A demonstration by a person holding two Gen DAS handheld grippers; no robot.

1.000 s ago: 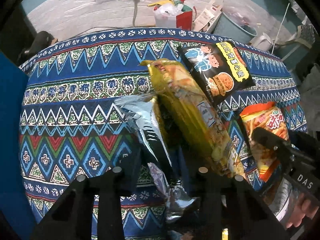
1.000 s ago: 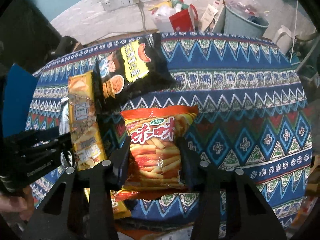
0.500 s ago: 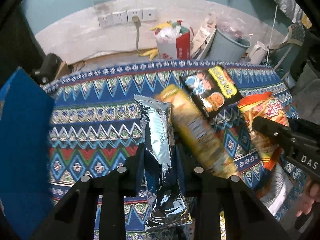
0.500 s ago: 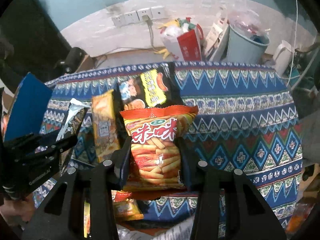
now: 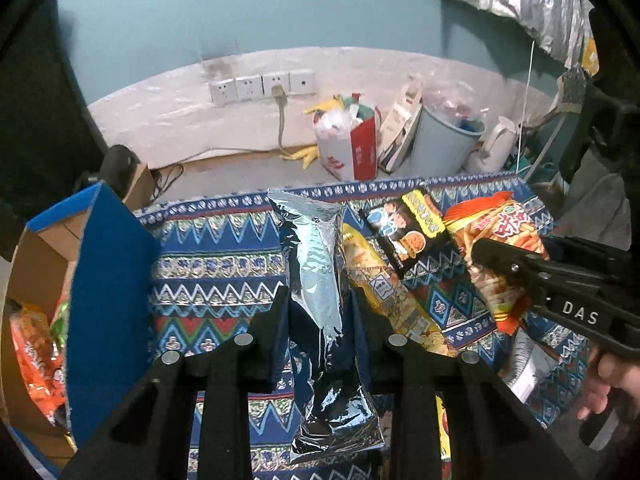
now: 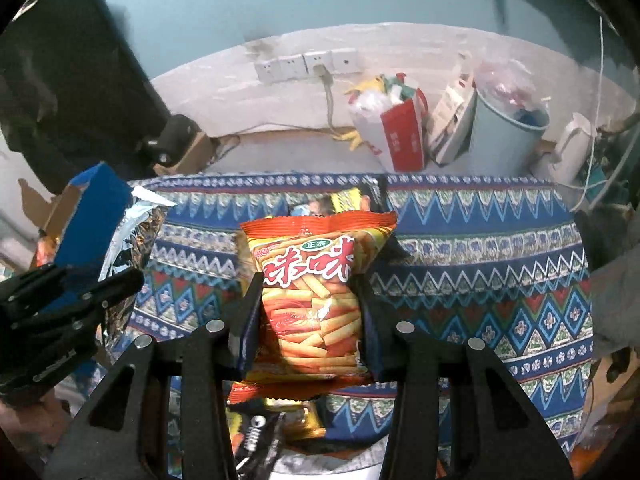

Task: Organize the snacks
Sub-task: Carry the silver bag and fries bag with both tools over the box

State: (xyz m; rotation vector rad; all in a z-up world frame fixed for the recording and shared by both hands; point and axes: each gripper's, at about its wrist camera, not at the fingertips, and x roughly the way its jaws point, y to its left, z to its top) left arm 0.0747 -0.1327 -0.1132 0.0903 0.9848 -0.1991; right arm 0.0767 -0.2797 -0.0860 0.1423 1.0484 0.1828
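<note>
Both grippers hold snack bags above the patterned surface (image 5: 216,264)
Left gripper (image 5: 320,320) fingers clamp a silver bag (image 5: 320,280); right gripper (image 6: 310,312) fingers pinch an orange bag (image 6: 312,280); only the left view shows the yellow packet (image 5: 384,288)

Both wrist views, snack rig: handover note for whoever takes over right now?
Left gripper: shut on the silver foil packet, held above the patterned cloth.
Right gripper: shut on the orange fries bag, also off the cloth.
Blue-sided cardboard box at left, open, with orange packets inside.
Left on the cloth: yellow packet, black packet.
Done: two packets picked. Left: probably box both held packets, then those two.
</note>
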